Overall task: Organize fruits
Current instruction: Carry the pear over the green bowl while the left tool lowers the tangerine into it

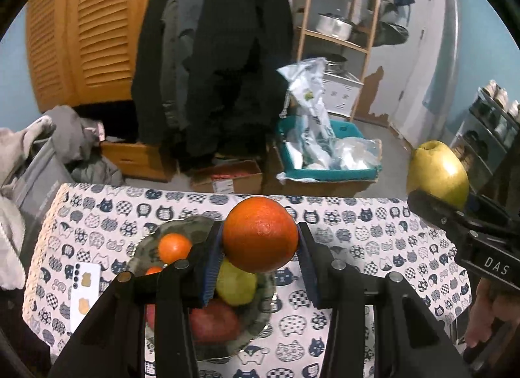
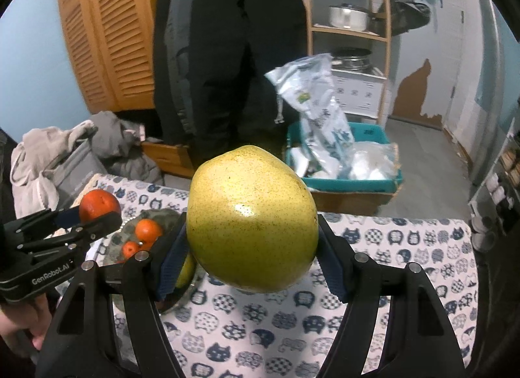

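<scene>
Two fruits aloft above tabletop: orange clamped in left tool over crowded bowl, pear clamped in right tool, likely rolling off piled fruit if released

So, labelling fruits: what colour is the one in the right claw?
Yellow-green with fine brown speckles, a pear; clearest in the right wrist view.

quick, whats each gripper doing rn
Left gripper: closed on the orange, held above the bowl.
Right gripper: closed on the pear, held above the table.
</scene>
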